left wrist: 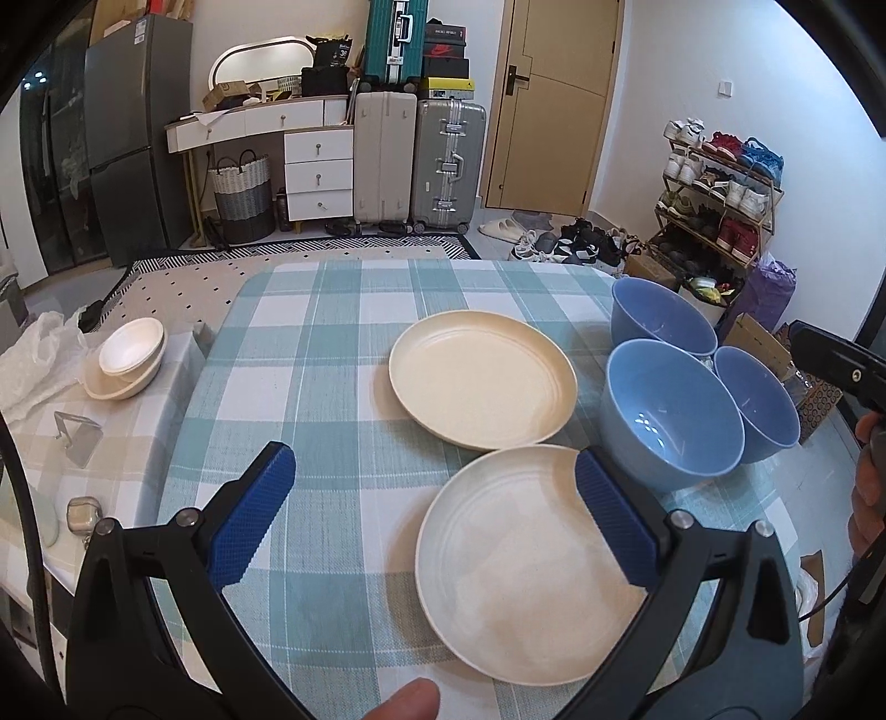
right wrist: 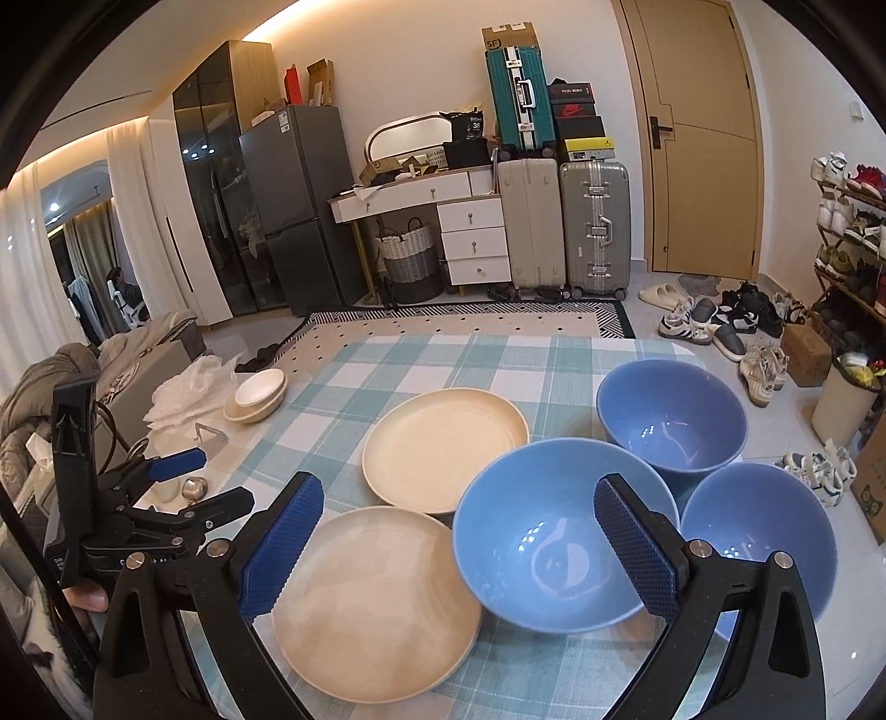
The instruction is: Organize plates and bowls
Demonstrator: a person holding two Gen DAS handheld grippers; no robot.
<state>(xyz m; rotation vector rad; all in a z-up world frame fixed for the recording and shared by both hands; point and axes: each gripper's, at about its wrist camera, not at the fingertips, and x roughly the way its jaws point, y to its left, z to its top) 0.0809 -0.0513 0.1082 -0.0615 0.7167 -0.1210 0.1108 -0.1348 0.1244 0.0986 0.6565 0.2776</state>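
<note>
Hovering wide apart and empty, the right gripper [right wrist: 459, 531] and left gripper [left wrist: 434, 498] are needing one blue bowl [right wrist: 554, 548] rim squarely pinched for nesting.

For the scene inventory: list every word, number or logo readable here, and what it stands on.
"SF" on the cardboard box atop the teal suitcase.
"36" on the black bag on the dresser.
Swoosh logo on the red shoebox.
Print on the black shoebox above it: too small to read.
Plates and bowls: no text.
</note>
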